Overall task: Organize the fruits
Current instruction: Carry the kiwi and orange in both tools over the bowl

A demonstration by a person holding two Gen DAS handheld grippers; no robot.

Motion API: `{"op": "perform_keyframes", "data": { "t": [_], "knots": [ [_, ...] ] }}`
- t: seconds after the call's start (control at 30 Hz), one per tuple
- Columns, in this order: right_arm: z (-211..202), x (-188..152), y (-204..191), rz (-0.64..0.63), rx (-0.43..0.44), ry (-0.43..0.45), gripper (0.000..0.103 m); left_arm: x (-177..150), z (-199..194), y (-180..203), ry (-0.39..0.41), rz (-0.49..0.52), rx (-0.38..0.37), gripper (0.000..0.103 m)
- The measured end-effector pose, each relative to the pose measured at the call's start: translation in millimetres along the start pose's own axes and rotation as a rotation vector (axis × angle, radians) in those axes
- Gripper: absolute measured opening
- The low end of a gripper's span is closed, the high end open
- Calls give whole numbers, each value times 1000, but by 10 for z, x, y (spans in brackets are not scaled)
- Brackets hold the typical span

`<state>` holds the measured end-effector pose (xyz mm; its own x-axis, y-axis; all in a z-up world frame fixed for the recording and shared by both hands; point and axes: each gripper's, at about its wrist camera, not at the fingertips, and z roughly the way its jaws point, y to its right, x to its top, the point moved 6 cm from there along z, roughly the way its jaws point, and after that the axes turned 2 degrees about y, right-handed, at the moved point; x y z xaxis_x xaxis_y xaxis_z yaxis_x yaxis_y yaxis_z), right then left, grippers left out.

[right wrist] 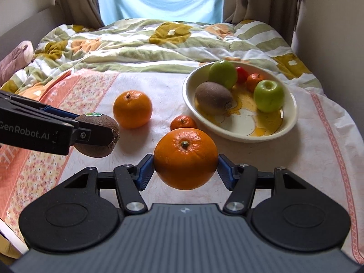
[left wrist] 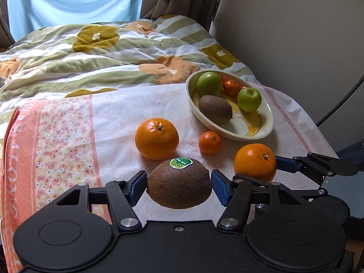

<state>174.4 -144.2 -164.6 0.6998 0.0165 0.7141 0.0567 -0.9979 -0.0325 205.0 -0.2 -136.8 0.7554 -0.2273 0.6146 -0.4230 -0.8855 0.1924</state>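
Both tongs are loaded: left tongs [left wrist: 178, 185] clamped on a kiwi [left wrist: 178, 183], right tongs [right wrist: 185, 167] on an orange [right wrist: 185, 158], lifted off the bed, presumably headed for the bowl [right wrist: 293, 113].

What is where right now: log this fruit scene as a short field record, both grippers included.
left gripper: shut on stickered kiwi, lifted off the cloth
right gripper: shut on large orange, lifted
bowl: two green apples, kiwi, mandarin, small red fruit
loose on cloth: second large orange, small mandarin
setting: bed with floral quilt
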Motion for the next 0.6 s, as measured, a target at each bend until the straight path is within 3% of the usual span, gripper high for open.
{"op": "perform_keyframes", "data": {
  "t": [0.3,0.6],
  "knots": [
    [-320,248,446,56,-35,45,75,333,-146,327,67,28,-27,66],
    [-332,475,1016,50,-6,55,75,664,121,740,84,3,-29,66]
  ]
}}
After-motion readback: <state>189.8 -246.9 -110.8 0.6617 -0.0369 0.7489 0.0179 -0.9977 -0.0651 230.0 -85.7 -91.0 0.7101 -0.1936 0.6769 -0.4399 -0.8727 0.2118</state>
